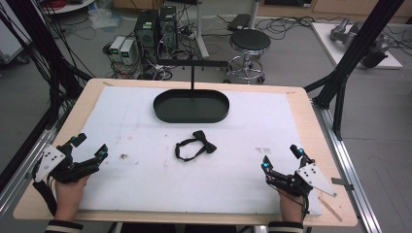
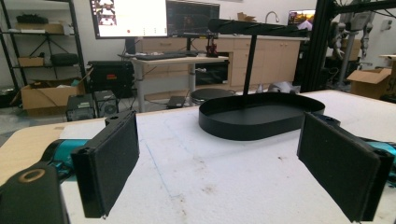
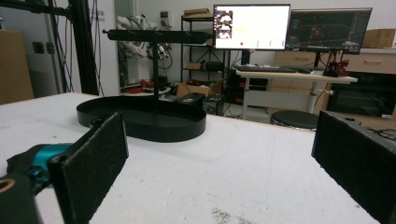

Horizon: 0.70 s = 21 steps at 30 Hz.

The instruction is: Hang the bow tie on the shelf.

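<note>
A black bow tie (image 1: 197,145) with its looped strap lies on the white mat near the table's middle. Behind it stands a black oval tray (image 1: 191,106) with an upright post and crossbar (image 1: 193,64); the tray (image 2: 261,116) and the tray (image 3: 140,119) appear ahead of each gripper's jaws. My left gripper (image 1: 90,147) rests open at the table's left edge, nothing between its pads (image 2: 109,161). My right gripper (image 1: 282,158) is open at the right front, its pads (image 3: 93,161) apart and holding nothing. Both sit well away from the bow tie.
The white mat (image 1: 145,174) covers most of the wooden table (image 1: 311,111). Black frame struts (image 1: 350,58) stand at the right and left edges. A stool (image 1: 249,43), computers (image 1: 155,29) and cables lie on the floor beyond.
</note>
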### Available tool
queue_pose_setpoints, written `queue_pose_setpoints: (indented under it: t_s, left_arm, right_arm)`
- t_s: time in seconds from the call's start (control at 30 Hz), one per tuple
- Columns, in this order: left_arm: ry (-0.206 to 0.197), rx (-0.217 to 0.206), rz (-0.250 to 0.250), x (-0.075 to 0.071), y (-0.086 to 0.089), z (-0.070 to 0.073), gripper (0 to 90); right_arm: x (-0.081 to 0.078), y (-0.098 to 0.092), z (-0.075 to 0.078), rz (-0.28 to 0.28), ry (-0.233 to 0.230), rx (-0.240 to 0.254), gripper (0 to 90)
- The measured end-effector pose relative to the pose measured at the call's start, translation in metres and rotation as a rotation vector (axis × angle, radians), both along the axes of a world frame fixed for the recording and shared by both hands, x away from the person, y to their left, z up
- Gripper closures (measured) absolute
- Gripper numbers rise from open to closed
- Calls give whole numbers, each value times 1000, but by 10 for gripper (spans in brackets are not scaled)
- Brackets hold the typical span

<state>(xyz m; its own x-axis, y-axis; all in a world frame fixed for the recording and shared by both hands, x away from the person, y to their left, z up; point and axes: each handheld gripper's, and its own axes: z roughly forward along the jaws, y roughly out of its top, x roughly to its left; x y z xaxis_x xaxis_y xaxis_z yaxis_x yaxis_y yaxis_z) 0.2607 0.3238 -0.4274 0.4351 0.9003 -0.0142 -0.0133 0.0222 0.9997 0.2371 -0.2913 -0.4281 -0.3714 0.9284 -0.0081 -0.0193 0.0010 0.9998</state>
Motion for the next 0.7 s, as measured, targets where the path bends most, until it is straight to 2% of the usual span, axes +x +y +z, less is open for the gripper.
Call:
queue_pose_setpoints:
  t_s: [0.43, 0.53, 0.6, 0.7]
  left_arm:
    - [3, 7, -44, -1, -9, 7, 133]
    - [10, 15, -88, -1, -16, 12, 133]
    - [14, 47, -118, 0, -22, 14, 134]
    - [30, 66, -181, 0, -35, 19, 134]
  right_arm:
    - [1, 0, 0, 0, -2, -2, 27]
    - [1, 0, 0, 8, -2, -2, 27]
    - [0, 2, -1, 18, -3, -6, 27]
    - [1, 3, -1, 26, -4, -15, 27]
